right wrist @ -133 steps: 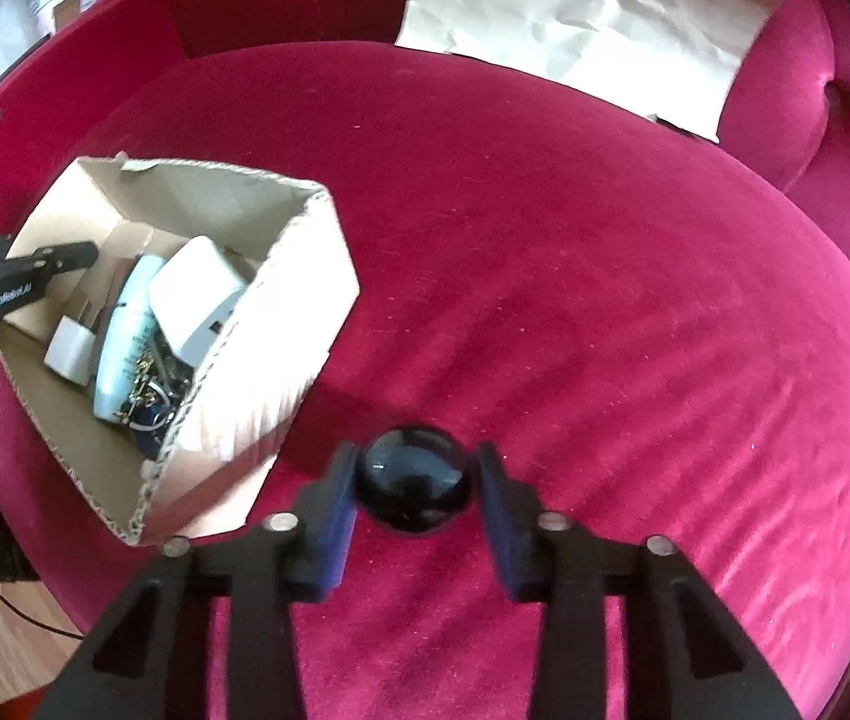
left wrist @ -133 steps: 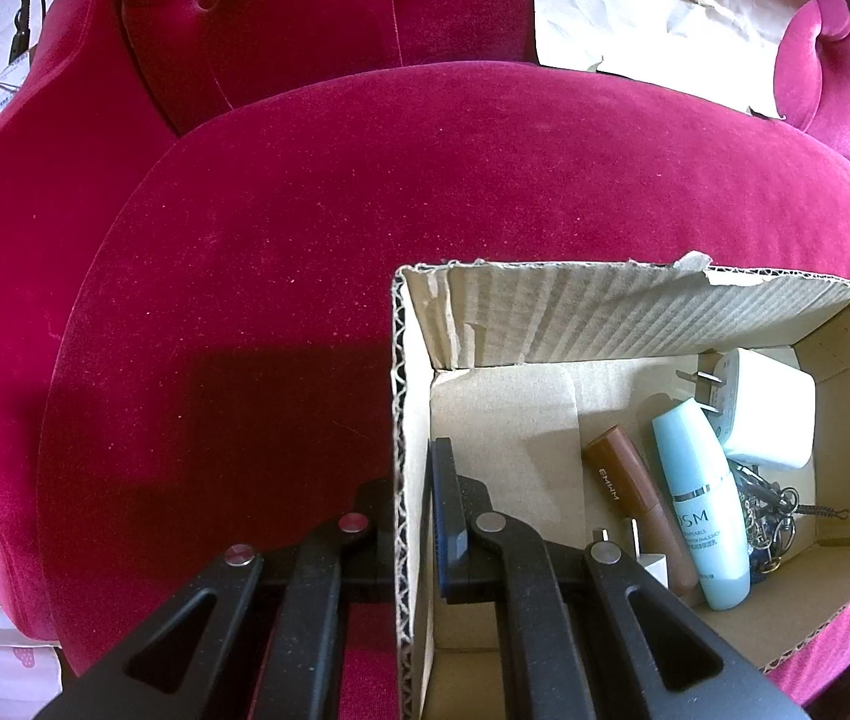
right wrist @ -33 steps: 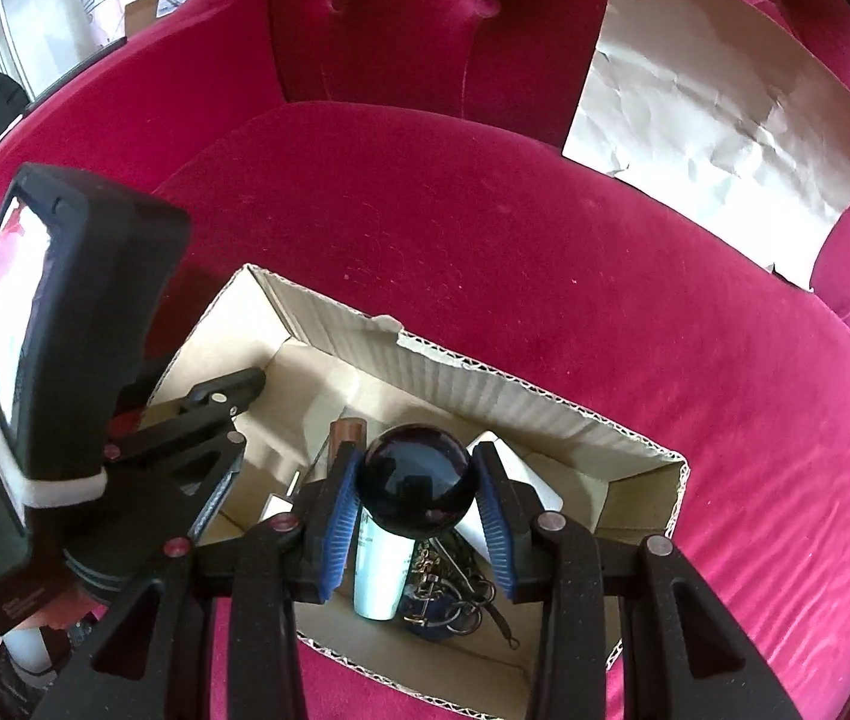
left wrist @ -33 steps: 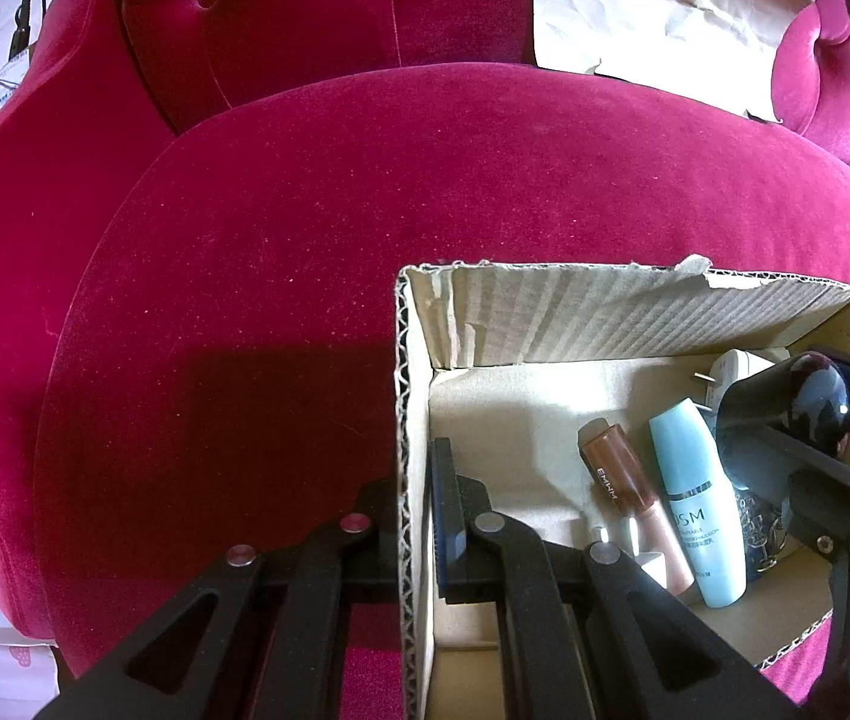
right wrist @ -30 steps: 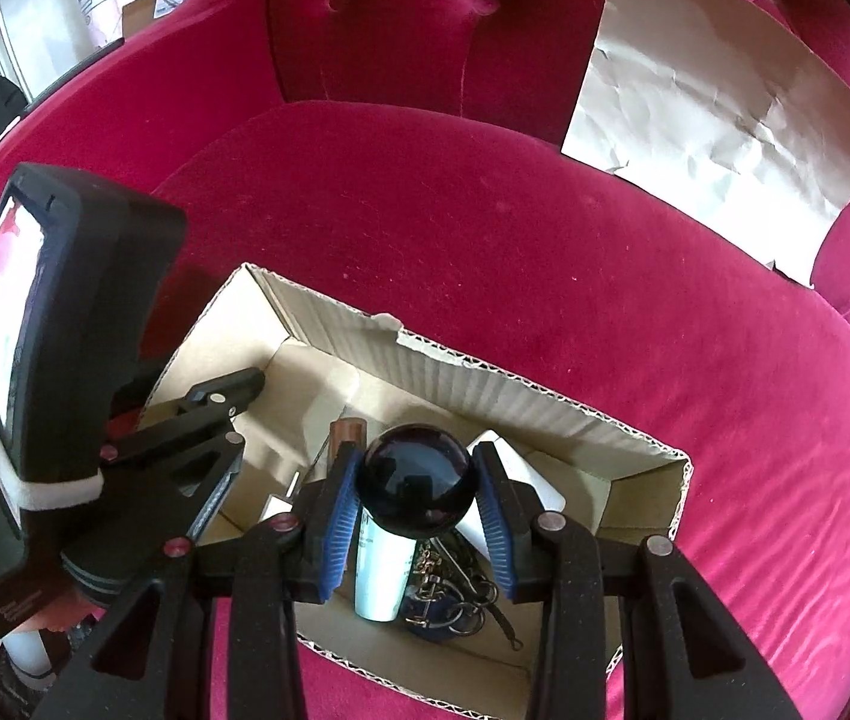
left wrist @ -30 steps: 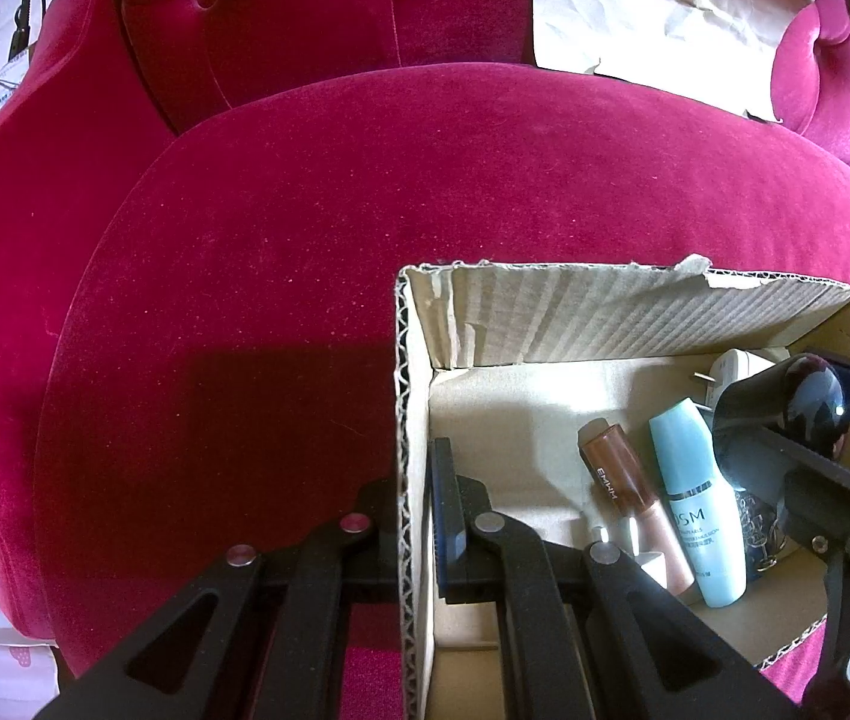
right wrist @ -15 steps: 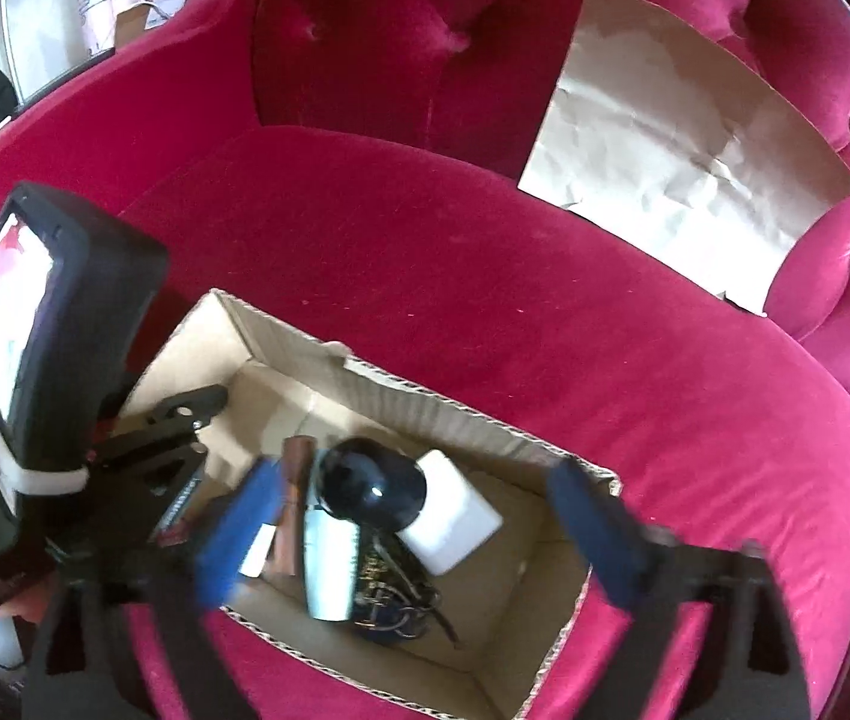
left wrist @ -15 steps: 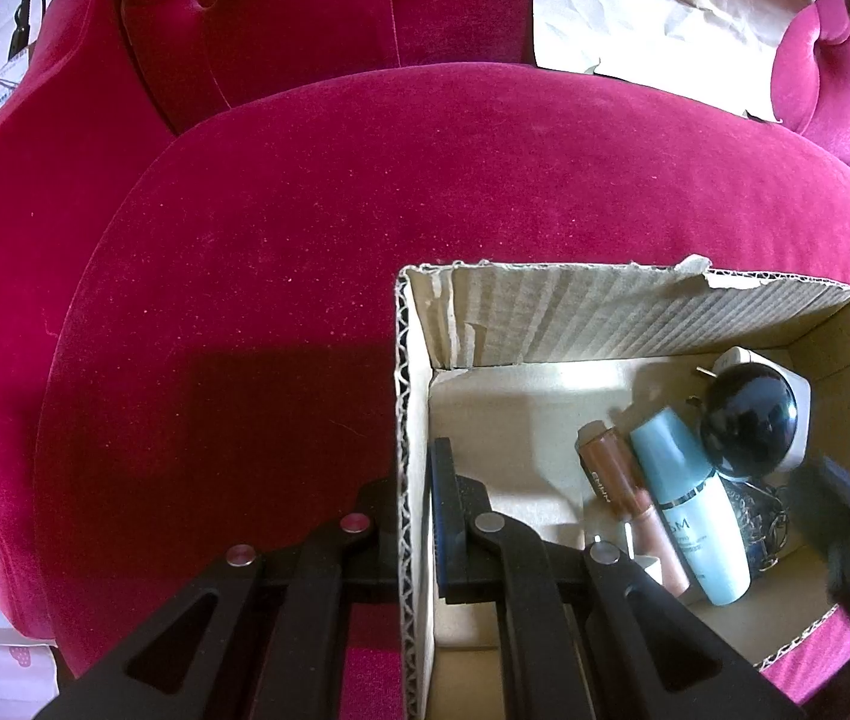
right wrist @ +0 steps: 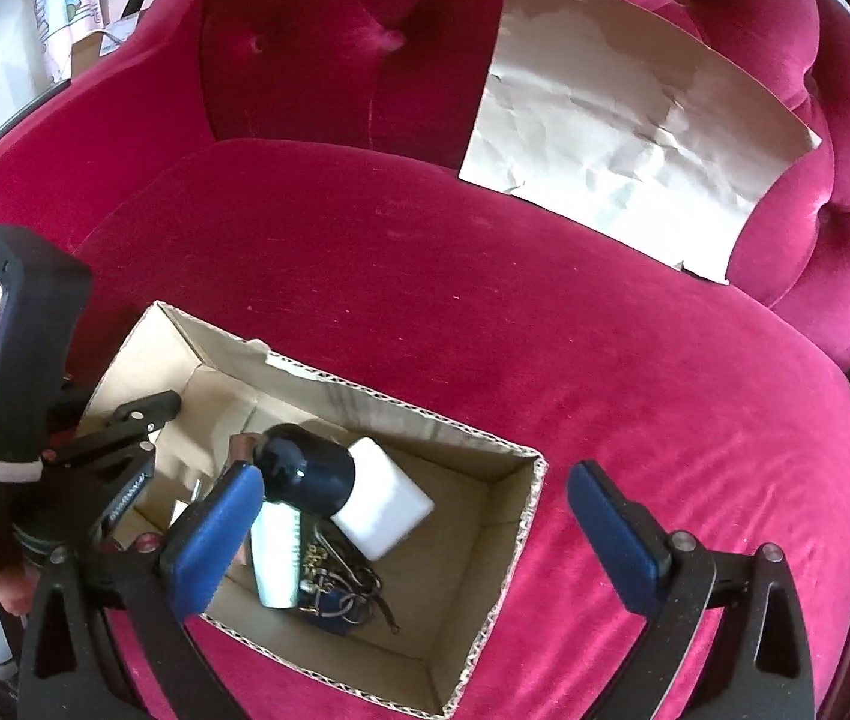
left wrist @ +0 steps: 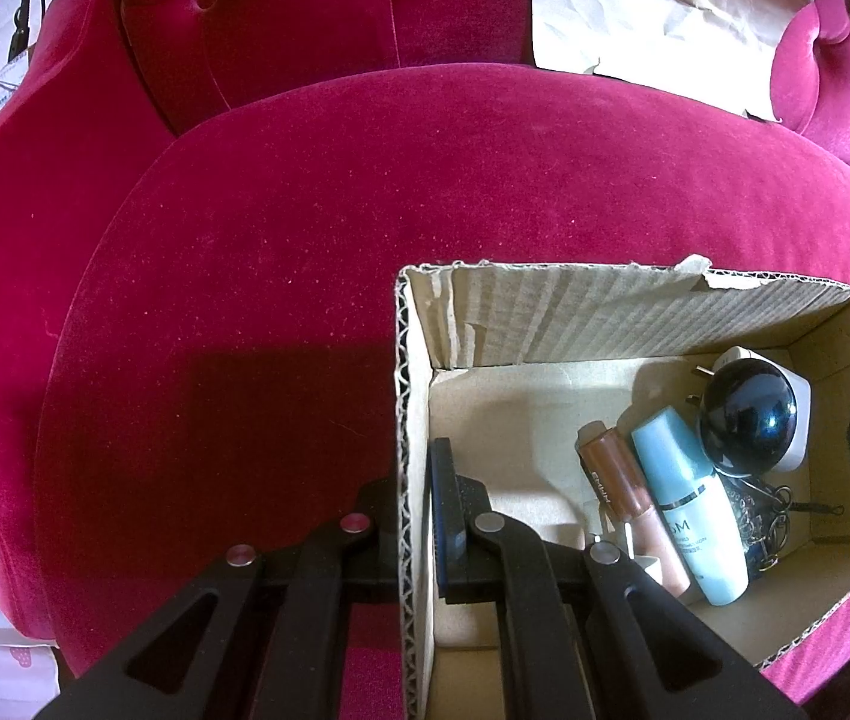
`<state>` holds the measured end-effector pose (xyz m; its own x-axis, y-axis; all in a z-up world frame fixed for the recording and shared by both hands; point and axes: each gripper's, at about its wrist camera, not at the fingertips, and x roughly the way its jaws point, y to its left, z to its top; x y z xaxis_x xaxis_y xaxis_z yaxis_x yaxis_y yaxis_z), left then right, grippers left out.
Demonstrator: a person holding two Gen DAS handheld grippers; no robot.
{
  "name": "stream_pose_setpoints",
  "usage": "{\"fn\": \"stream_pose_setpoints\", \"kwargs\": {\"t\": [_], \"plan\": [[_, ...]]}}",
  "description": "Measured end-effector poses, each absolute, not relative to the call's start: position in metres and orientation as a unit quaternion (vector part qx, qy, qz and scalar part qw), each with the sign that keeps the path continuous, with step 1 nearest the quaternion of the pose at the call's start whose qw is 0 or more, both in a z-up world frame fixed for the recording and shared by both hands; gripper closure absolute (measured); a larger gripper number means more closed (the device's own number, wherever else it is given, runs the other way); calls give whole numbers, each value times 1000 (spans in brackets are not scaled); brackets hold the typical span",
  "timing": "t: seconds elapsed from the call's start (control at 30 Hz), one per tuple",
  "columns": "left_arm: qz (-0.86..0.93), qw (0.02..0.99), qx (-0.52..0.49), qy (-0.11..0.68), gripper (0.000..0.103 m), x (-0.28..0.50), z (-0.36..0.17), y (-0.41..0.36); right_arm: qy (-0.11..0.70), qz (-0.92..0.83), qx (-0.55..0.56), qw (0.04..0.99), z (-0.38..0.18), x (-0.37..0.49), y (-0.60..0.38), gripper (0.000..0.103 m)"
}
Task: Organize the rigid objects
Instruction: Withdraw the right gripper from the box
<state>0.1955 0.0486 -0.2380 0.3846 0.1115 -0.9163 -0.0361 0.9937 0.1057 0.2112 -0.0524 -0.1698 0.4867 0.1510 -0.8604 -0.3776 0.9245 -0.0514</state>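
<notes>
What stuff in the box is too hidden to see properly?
- White charger: left wrist view, mostly hidden under the black ball.
- Tangled keyring: both views, too small and knotted to sort out.
- Brown tube: right wrist view, hidden behind the right tongs.

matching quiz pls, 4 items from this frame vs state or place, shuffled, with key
Items:
1. left gripper
2. right gripper
3. black ball
4. crumpled paper

States:
A. leaning on the sofa backrest
B. jaws wide open, nothing between the pads
C. resting on the white charger in the cardboard box
D. shut on the box's side wall

Pairs: 1-D, 2-B, 3-C, 4-A
</notes>
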Motion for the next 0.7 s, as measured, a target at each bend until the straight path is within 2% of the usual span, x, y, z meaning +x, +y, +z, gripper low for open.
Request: {"fn": "stream_pose_setpoints", "kwargs": {"t": [0.7], "plan": [[45, 831, 36, 553, 98, 195, -236, 48, 483, 102, -79, 866, -162, 193, -104, 0]]}}
